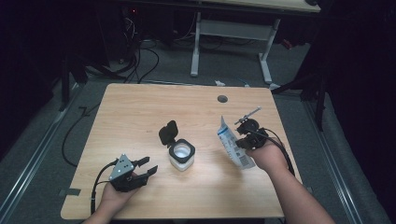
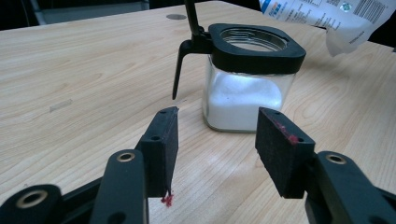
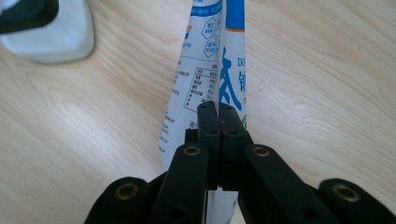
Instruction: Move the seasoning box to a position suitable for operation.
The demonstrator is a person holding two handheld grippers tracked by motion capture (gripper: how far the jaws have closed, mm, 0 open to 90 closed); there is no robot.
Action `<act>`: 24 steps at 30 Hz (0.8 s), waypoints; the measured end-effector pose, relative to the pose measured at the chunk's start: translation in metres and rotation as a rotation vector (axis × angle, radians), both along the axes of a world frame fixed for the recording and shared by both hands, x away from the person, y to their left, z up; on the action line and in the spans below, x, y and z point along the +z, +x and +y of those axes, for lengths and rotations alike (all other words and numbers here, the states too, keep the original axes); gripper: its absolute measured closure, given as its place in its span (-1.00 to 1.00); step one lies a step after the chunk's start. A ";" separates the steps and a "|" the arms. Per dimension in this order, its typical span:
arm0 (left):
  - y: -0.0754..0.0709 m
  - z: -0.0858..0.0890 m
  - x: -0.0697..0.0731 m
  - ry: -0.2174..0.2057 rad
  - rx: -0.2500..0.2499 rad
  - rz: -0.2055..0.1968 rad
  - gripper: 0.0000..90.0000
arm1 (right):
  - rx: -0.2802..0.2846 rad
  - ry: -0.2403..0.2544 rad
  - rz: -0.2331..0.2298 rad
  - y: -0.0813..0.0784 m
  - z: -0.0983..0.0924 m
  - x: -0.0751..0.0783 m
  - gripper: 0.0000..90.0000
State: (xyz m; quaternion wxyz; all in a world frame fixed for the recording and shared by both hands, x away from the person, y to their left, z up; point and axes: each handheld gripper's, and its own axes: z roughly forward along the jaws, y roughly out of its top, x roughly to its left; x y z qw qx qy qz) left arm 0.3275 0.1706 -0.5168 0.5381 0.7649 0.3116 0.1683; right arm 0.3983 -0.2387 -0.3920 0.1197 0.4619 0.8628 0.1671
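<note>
While right tongs (image 1: 243,138) pinching packet (image 1: 229,145), left tongs (image 1: 148,167) wide, facing open jar (image 1: 181,155).

wooden table (image 1: 140,107), grey floor (image 1: 42,154), dark room

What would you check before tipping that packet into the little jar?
1. Jar lid flipped open: ok.
2. Right claw shut on the packet: ok.
3. Packet top torn open: cannot tell.
4. Packet above the jar mouth: not ok, it hangs off to one side.
5. Left claw steadying the jar: not ok, open and short of it.
6. Jar has room: ok, partly filled with white powder.
</note>
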 end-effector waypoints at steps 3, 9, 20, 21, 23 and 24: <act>0.000 0.002 0.000 0.006 0.006 -0.001 0.10 | -0.001 0.035 -0.058 -0.004 -0.004 0.001 1.00; 0.004 0.006 -0.001 0.029 0.027 0.006 0.09 | -0.021 0.098 -0.143 -0.011 -0.014 -0.002 1.00; 0.011 0.013 -0.006 0.064 0.050 0.023 0.06 | -0.084 0.220 -0.249 -0.029 -0.041 -0.025 1.00; 0.011 0.012 -0.007 0.068 0.054 0.022 0.06 | -0.088 0.223 -0.258 -0.031 -0.043 -0.027 1.00; 0.012 0.013 -0.008 0.081 0.058 0.024 0.05 | -0.098 0.248 -0.282 -0.035 -0.049 -0.032 1.00; 0.012 0.013 -0.008 0.082 0.059 0.024 0.05 | -0.103 0.257 -0.287 -0.036 -0.050 -0.034 1.00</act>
